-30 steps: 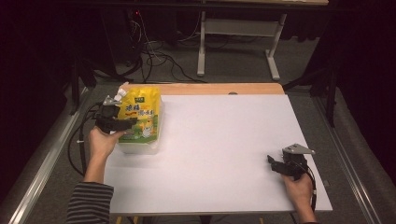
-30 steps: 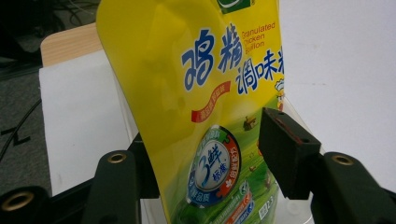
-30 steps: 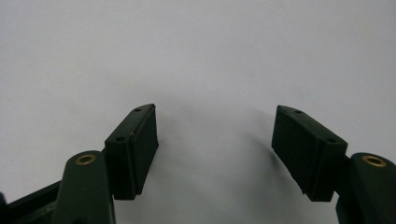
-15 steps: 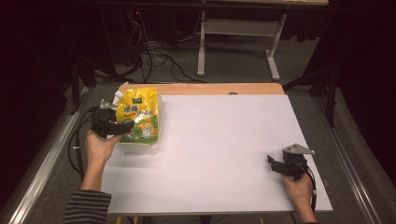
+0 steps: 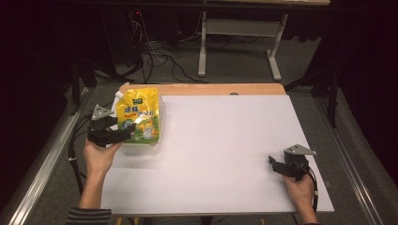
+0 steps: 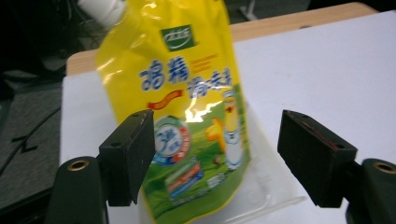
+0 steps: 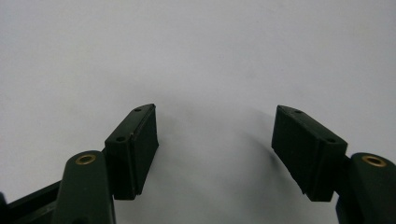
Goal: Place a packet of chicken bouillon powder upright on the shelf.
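Yellow pouch (image 5: 139, 119) lying flat at far left corner of white table (image 5: 225, 154), white spout (image 5: 118, 94) toward far edge, clear plastic (image 6: 261, 186) under its near end. Left gripper (image 5: 123, 133) parked at pouch's left edge; jaws just opened, now wide, pads clear of pouch, gripping nothing. Right gripper (image 5: 274, 164) well apart near right front corner, low over bare table, jaws spread wide too, nothing between them.
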Demonstrator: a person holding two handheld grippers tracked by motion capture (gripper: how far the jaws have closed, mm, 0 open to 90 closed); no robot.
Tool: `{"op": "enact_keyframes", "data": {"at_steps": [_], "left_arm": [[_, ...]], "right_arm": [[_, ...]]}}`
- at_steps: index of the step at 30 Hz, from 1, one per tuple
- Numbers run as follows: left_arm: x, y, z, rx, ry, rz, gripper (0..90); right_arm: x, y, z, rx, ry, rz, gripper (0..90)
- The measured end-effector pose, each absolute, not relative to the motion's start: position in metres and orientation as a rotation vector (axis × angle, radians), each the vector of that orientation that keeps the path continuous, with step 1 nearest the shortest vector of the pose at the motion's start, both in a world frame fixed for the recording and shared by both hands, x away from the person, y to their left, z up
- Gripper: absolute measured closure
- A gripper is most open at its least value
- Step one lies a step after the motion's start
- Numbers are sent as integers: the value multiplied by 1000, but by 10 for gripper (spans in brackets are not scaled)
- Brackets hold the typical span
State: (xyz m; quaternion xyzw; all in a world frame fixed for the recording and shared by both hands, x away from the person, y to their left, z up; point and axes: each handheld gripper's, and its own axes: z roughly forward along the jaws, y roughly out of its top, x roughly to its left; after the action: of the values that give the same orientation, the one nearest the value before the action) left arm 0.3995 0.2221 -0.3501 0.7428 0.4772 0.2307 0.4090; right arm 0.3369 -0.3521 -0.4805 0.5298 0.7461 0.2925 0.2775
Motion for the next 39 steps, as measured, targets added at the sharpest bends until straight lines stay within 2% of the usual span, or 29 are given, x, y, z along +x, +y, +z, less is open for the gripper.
{"op": "enact_keyframes", "data": {"at_steps": [14, 39], "left_arm": [[383, 176, -358, 1907, 1072, 508, 283], [369, 132, -380, 1903, 988, 387, 290]], "right_arm": [[337, -352, -481, 1422, 2002, 785, 317], [337, -353, -481, 1420, 2003, 788, 316]]}}
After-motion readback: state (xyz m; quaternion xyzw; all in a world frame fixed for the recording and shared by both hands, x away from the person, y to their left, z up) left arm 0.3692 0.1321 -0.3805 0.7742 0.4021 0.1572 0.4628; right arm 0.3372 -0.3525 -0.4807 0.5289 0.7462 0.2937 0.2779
